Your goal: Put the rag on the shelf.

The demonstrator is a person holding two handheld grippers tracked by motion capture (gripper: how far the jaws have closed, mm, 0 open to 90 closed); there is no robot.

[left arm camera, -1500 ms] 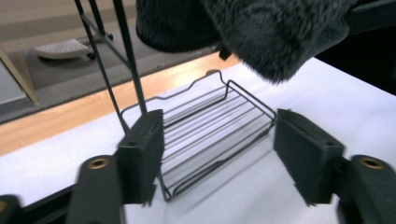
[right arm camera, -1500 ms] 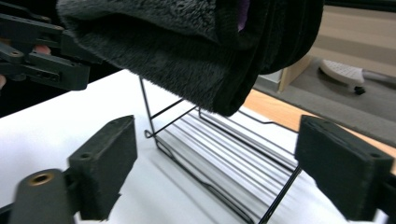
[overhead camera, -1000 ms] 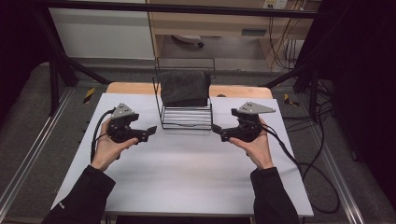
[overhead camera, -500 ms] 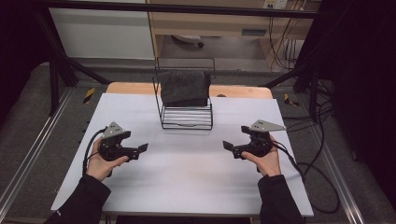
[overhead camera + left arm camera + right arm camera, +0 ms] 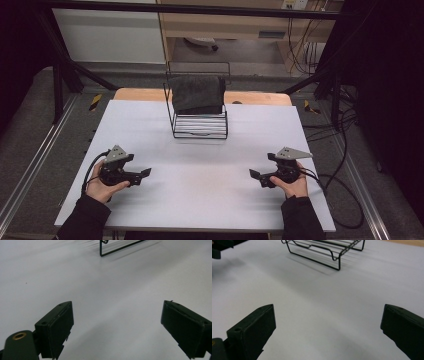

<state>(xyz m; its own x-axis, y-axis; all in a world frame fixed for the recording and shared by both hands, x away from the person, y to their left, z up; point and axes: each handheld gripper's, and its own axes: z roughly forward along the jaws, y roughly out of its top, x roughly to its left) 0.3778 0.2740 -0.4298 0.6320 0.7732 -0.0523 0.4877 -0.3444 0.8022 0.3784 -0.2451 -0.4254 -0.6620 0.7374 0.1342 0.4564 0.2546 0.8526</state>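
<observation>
A black wire rack [image 5: 200,125] stands at the back middle of the white table [image 5: 200,195], with a dark folded cloth [image 5: 197,94] draped over its upper bar. My left gripper [image 5: 145,174] rests low near the front left, held in a hand, its jaws wide apart over bare table [image 5: 117,322]. My right gripper [image 5: 254,176] sits near the front right, also open with nothing between its jaws [image 5: 328,332]. A corner of the rack [image 5: 120,247] shows far ahead in the left gripper view, and its base [image 5: 324,252] in the right gripper view.
A wooden board edge [image 5: 140,94] runs behind the table. Cables [image 5: 340,190] trail off the right side. Metal frame rails [image 5: 30,165] flank the table, and shelving [image 5: 240,25] stands at the back.
Both grippers have drawn back from beside the rack toward the table's front edge and moved farther apart. The rack and cloth have stayed put.
</observation>
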